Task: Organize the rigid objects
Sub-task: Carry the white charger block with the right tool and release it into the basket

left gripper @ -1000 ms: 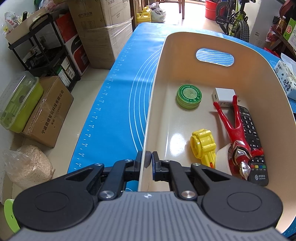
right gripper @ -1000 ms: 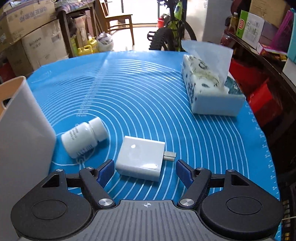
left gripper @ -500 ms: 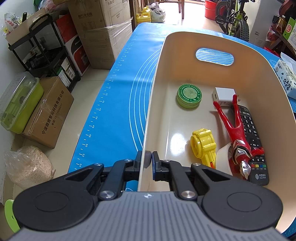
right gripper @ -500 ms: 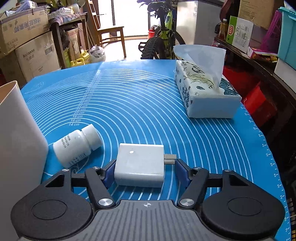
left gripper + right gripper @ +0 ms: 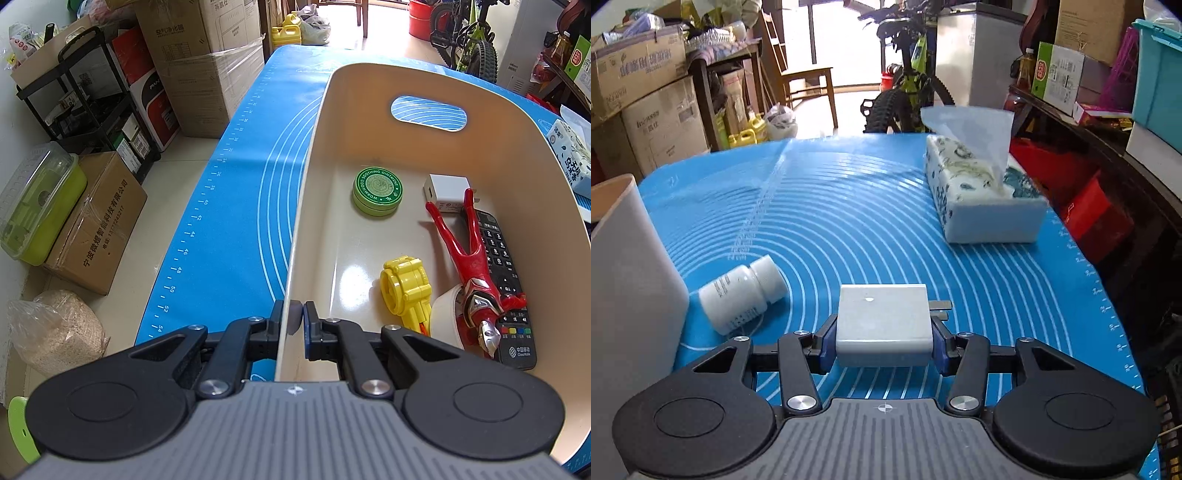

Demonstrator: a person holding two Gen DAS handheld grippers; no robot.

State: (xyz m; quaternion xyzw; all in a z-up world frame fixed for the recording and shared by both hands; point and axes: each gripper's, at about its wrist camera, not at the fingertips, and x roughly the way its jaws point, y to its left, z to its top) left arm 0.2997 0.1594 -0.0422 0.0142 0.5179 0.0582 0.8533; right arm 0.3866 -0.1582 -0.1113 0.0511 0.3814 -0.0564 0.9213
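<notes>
The white charger point(image 5: 882, 325) is a flat rectangular block with metal prongs projecting to its right. The right gripper point(image 5: 882, 345) clamps it between both blue pads, raised just above the blue mat point(image 5: 871, 206). A white pill bottle point(image 5: 742, 295) lies on its side beside the cream bin point(image 5: 554, 206). The left gripper point(image 5: 297, 321) is closed narrowly on the bin's near wall. Inside the bin lie a green tin point(image 5: 376, 191), a yellow toy point(image 5: 406, 291), a red figure point(image 5: 469, 258) and a remote point(image 5: 506, 280). A tissue box point(image 5: 979, 199) rests on the mat; cardboard boxes point(image 5: 207, 74) stand behind.

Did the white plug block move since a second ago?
Yes. The white plug block has turned so its prongs point right, and it sits lifted between the right gripper fingers, seeming higher against the white bottle lying on the mat.
</notes>
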